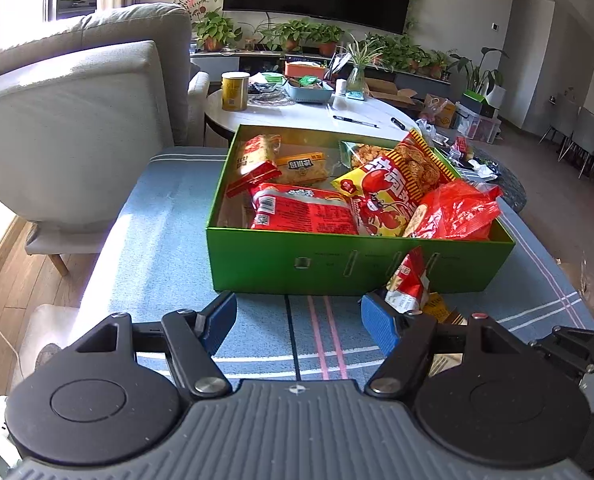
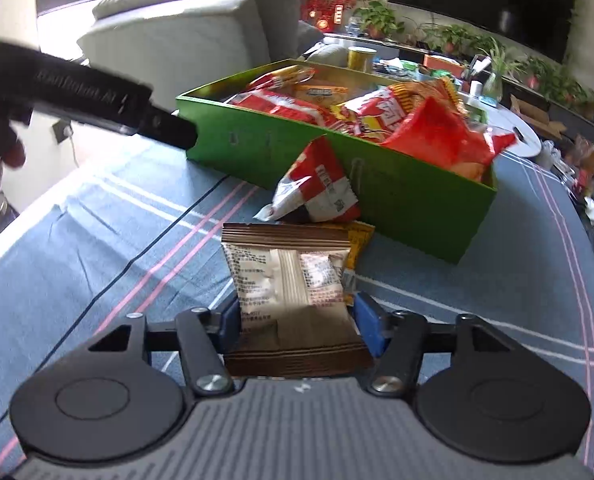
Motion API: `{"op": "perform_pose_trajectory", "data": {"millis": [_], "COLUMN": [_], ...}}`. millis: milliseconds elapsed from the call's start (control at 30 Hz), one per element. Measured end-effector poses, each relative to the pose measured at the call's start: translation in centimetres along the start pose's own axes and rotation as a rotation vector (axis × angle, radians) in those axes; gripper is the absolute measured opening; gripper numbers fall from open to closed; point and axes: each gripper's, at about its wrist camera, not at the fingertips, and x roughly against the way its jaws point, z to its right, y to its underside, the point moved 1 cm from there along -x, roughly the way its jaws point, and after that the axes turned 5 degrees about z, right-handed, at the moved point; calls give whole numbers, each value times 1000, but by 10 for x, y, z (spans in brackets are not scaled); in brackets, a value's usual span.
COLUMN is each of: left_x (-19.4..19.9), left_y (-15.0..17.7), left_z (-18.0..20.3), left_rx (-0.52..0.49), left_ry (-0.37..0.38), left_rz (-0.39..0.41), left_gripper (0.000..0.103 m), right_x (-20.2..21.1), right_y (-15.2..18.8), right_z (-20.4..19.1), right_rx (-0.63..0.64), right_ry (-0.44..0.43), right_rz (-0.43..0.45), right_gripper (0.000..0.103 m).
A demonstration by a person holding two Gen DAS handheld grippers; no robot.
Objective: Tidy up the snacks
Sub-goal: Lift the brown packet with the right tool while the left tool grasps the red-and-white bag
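A brown-and-white snack packet (image 2: 293, 284) is seen between the blue pads of the right tool (image 2: 297, 322), its lower sealed end tucked back toward the tool body; the pads appear to bear on both long edges, so the packet is judged to be gripped edgewise, the jaws partly closed to its width. It lies low over the blue striped cloth covering the desk (image 2: 97, 240), close in front of the near wall of the green box (image 2: 397, 200). This placing is likely meant to let it be lifted over that wall into the box. A yellow packet (image 2: 360, 240) is partly covered by it, and a red-and-white packet (image 2: 317, 184) is propped against the box's near wall, both seemingly waiting outside to be collected. Inside the box, red and yellow snack bags (image 1: 381, 192) are piled toward its right end, while the left end holds flatter packets and some bare floor. The left tool (image 1: 297, 320) is held open and empty over the cloth before the box's near wall, apparently kept ready for the next packet. The sofa (image 1: 77, 120) stands beyond the desk's left edge.
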Motion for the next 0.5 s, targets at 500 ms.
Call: {"op": "perform_pose_trajectory", "data": {"millis": [500], "left_x": [-57], "left_y": [8], "left_z": [65], "left_rx": [-119], "left_ry": [81], "left_rz": [-59], "left_gripper": [66], "right_x": [35], "right_y": [-5], "right_z": [68], "right_rx": [-369], "right_ry": [106], "right_rz": [110], "right_gripper": [50]}}
